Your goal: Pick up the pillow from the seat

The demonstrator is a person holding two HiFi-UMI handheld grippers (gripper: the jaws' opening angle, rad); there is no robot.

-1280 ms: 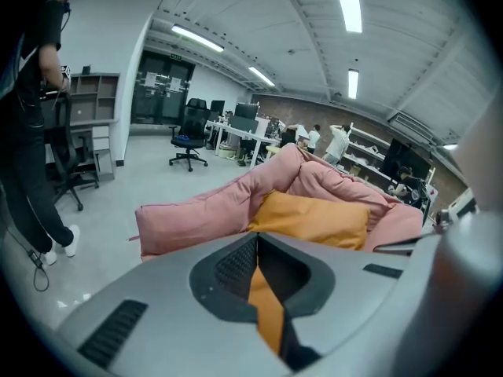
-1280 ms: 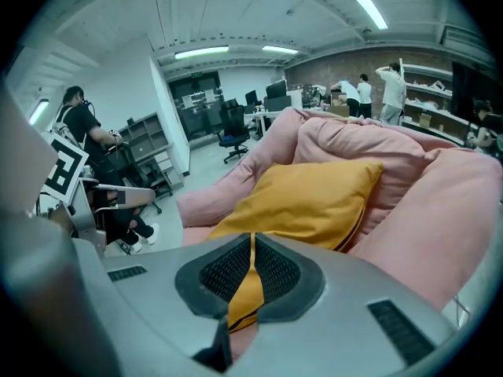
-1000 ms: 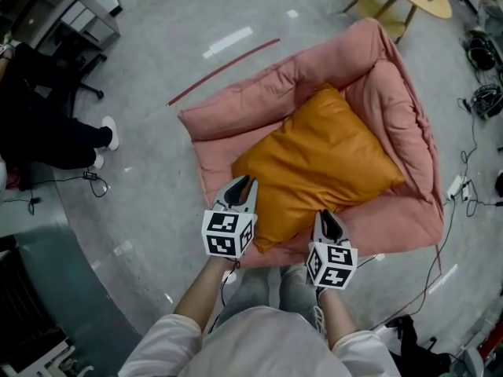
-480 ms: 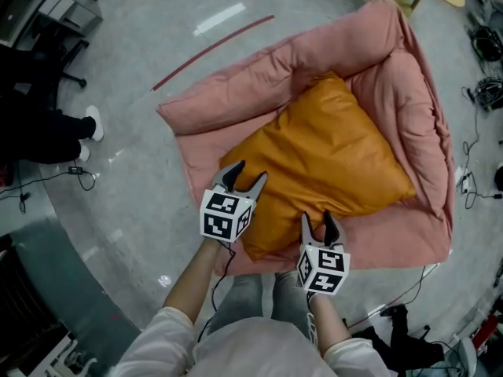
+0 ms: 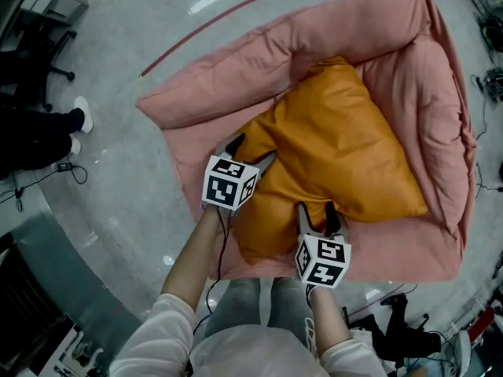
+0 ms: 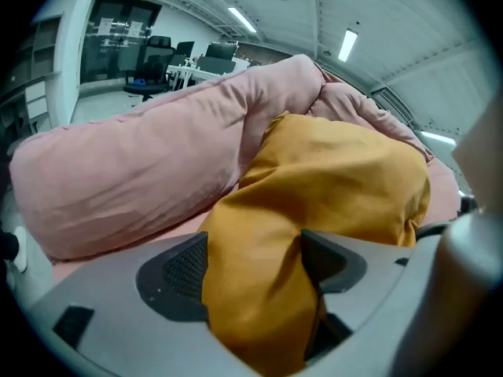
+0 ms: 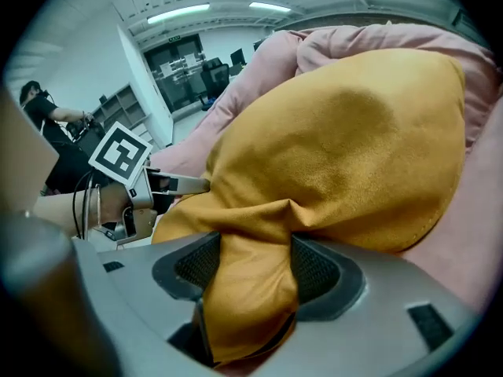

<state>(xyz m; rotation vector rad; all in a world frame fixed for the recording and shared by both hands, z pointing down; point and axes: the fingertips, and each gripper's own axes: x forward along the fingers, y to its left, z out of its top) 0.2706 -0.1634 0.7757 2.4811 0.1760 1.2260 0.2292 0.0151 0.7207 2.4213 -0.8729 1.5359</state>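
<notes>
While the left gripper and right gripper are opening astride the orange pillow, unclamped, its soft, light near edge should bunch easily.

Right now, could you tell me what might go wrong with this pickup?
Both grippers' jaws are opening with only bunched fabric between them: left gripper and right gripper may catch a thin fold of the pillow and slip. Both sit at its near edge, so it could sag against the pink seat.
</notes>
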